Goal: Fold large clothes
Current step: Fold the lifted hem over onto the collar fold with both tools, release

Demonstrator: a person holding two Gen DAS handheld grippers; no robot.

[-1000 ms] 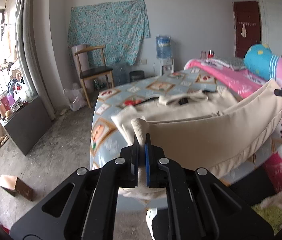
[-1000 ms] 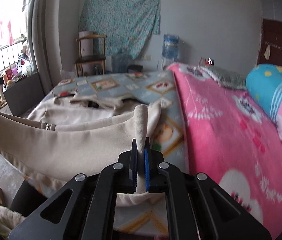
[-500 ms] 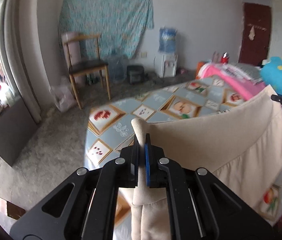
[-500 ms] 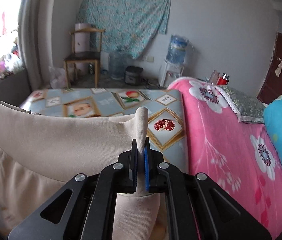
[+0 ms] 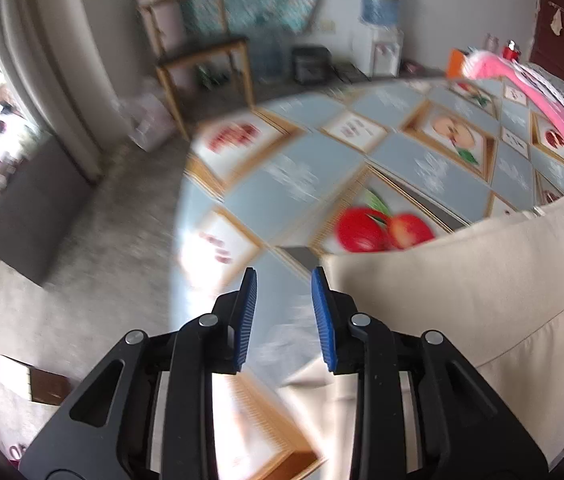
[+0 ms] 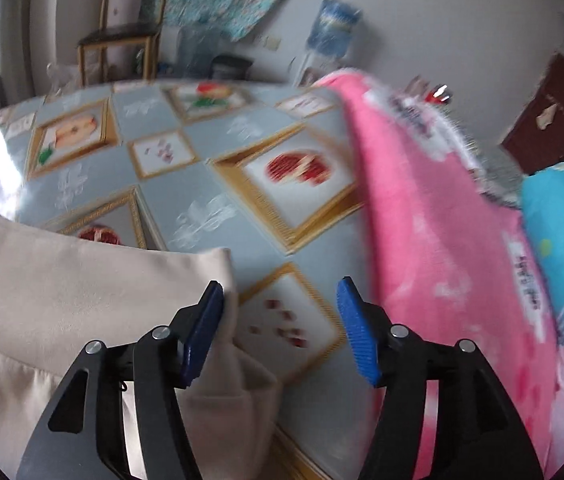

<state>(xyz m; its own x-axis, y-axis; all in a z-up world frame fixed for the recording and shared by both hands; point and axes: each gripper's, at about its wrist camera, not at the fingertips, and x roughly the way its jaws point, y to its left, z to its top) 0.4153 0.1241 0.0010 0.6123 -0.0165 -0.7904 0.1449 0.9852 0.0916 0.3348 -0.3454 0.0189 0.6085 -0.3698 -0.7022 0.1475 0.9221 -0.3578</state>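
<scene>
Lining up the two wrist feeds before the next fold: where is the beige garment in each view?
Left wrist: beige garment fills the lower right, its corner beside the left gripper.
Right wrist: it fills the lower left, its corner by the right gripper.
Shared landmark: wooden chair against the far wall.

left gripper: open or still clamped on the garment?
Open. Left gripper jaws have just been opening; nothing between them, beige garment beside.

The left gripper (image 5: 284, 280) is pointing steeply downward, its jaws having just been opening, nothing clamped between them. The right gripper (image 6: 280, 289) is angling downward likewise, jaws parting wider, pads pressing on nothing.
</scene>
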